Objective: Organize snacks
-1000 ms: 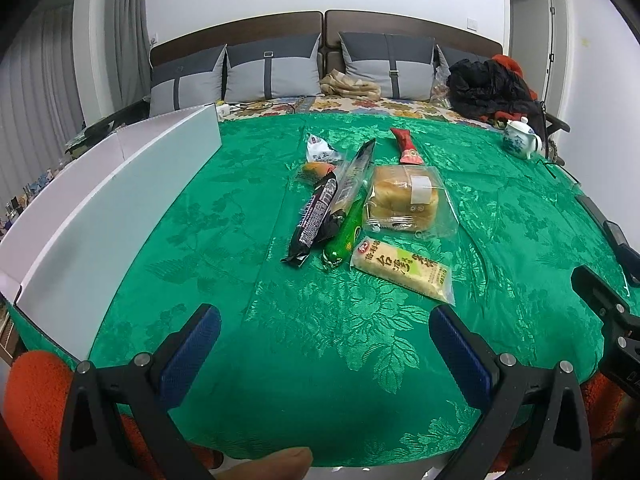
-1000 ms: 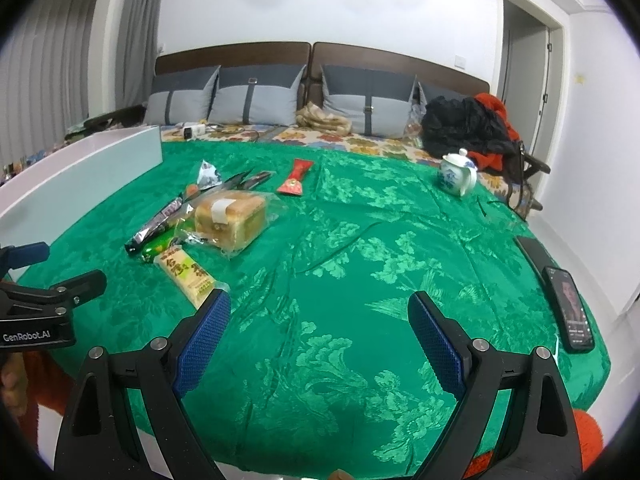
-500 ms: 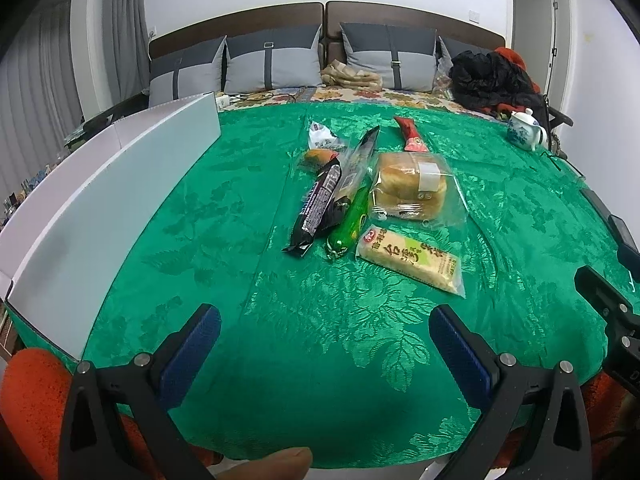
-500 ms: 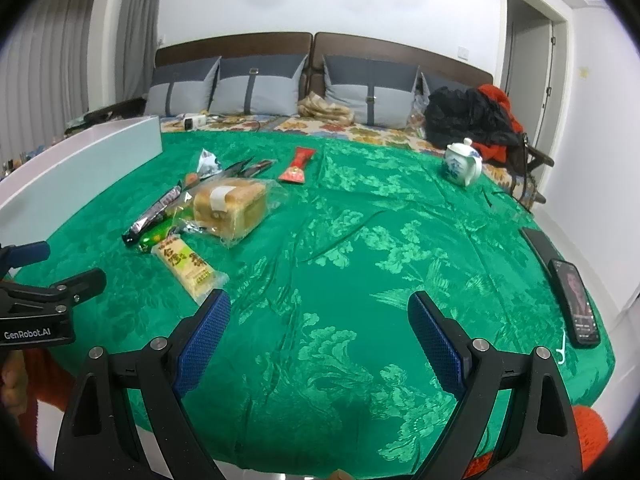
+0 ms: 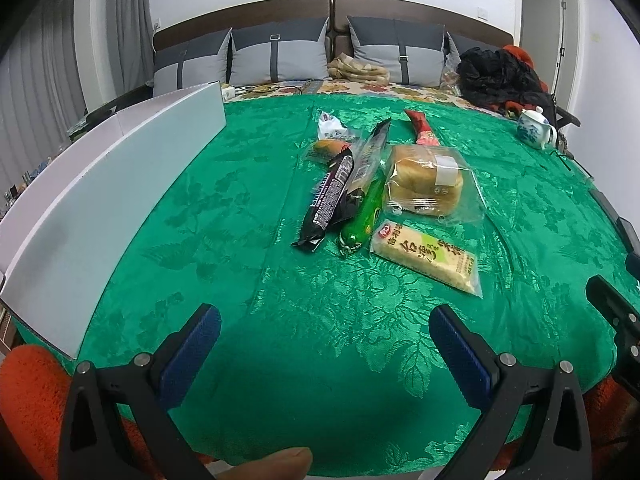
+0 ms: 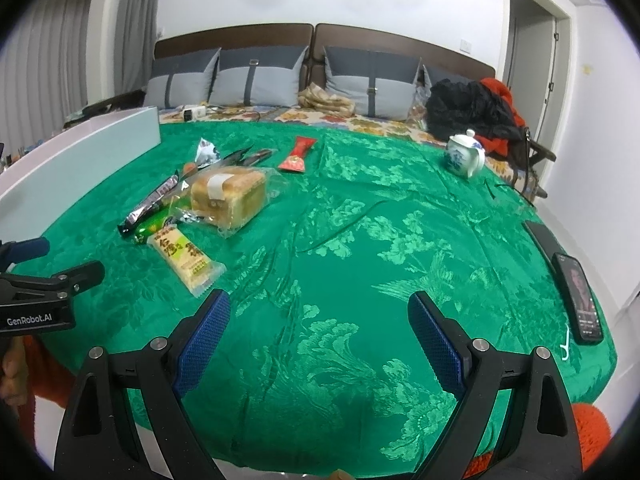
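Several snacks lie grouped on the green cloth (image 5: pixel 240 208): a bagged bread loaf (image 5: pixel 424 182) (image 6: pixel 230 194), a yellow wafer pack (image 5: pixel 426 256) (image 6: pixel 184 258), a green tube snack (image 5: pixel 364 216), a black biscuit pack (image 5: pixel 330 200) (image 6: pixel 154 202), a long dark pack (image 5: pixel 370 154), a small bun (image 5: pixel 326 146), a white wrapper (image 5: pixel 330 128) and a red packet (image 5: pixel 420 132) (image 6: pixel 298 154). My left gripper (image 5: pixel 324 338) stands open, low and short of the snacks. My right gripper (image 6: pixel 318 322) is open too, right of the wafer pack. Neither holds anything.
A long white box (image 5: pixel 100 200) (image 6: pixel 80 164) runs along the left edge of the cloth. A blue-and-white teapot (image 6: pixel 464 156) stands at the far right. Two phones (image 6: pixel 578 300) lie on the right edge. Pillows (image 5: pixel 276 56) and dark clothes (image 5: pixel 500 76) sit behind.
Both grippers have tilted and edged slightly forward, so the snacks sit a little lower and nearer in both views. Nothing was grasped; both stay open.
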